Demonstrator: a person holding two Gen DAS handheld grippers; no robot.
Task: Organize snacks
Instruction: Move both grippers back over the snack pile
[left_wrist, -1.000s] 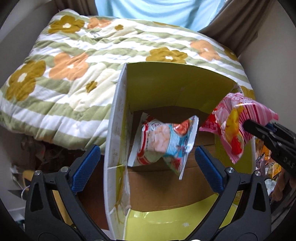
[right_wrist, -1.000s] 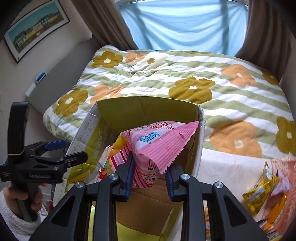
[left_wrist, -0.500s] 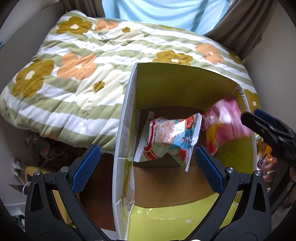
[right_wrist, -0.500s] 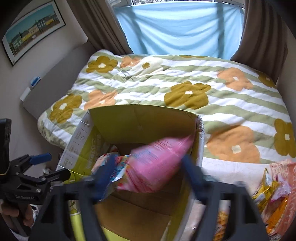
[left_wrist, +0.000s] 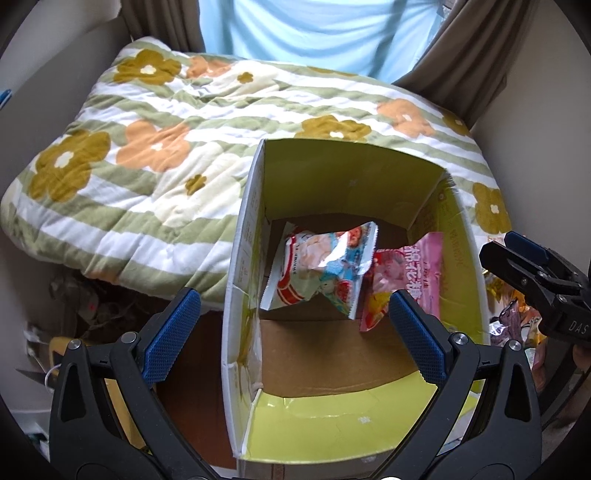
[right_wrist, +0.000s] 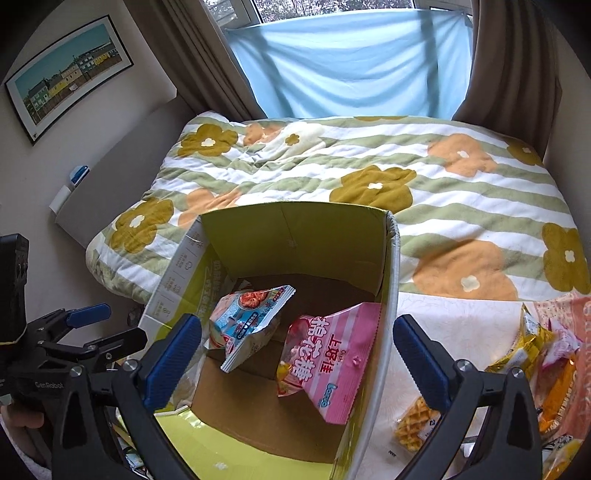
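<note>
Above box (right_wrist: 388, 295): right gripper (right_wrist: 297, 363) fingers wide, empty; left gripper (left_wrist: 293, 334) fingers wide, empty; pink bag (right_wrist: 332, 354) inside.

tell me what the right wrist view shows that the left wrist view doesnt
Only the right wrist view shows the framed picture on the wall, the window glass above the blue curtain, and the waffle packet lying outside the box.

Only the left wrist view shows the dark clutter below the bed edge, left of the box.

Both show the cardboard box holding the blue and white snack bag and the pink snack bag, the flowered quilt, and both grippers with open, empty jaws.
</note>
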